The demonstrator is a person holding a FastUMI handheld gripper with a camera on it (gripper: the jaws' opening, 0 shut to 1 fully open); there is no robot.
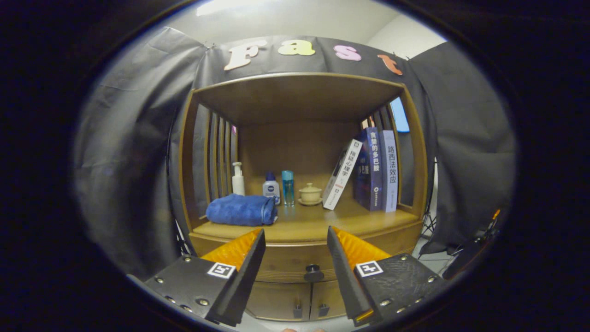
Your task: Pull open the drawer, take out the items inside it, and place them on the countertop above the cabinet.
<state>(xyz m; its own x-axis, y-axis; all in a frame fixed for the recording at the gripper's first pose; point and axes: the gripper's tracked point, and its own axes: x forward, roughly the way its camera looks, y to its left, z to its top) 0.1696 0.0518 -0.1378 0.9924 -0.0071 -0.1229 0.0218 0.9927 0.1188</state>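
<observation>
The drawer sat shut in the cabinet, directly under the countertop; its dark knob stood at the drawer's middle, above the two small lower doors. Judged risk: the small, round knob could slip from the tips if the fingers closed off-centre, or an angled pull could jam the drawer. Items on the countertop above the knob, namely a blue towel, bottles and books, left limited free space for placing. The gripper was wide open, held nothing and touched nothing; the knob lay ahead, between its fingers.
</observation>
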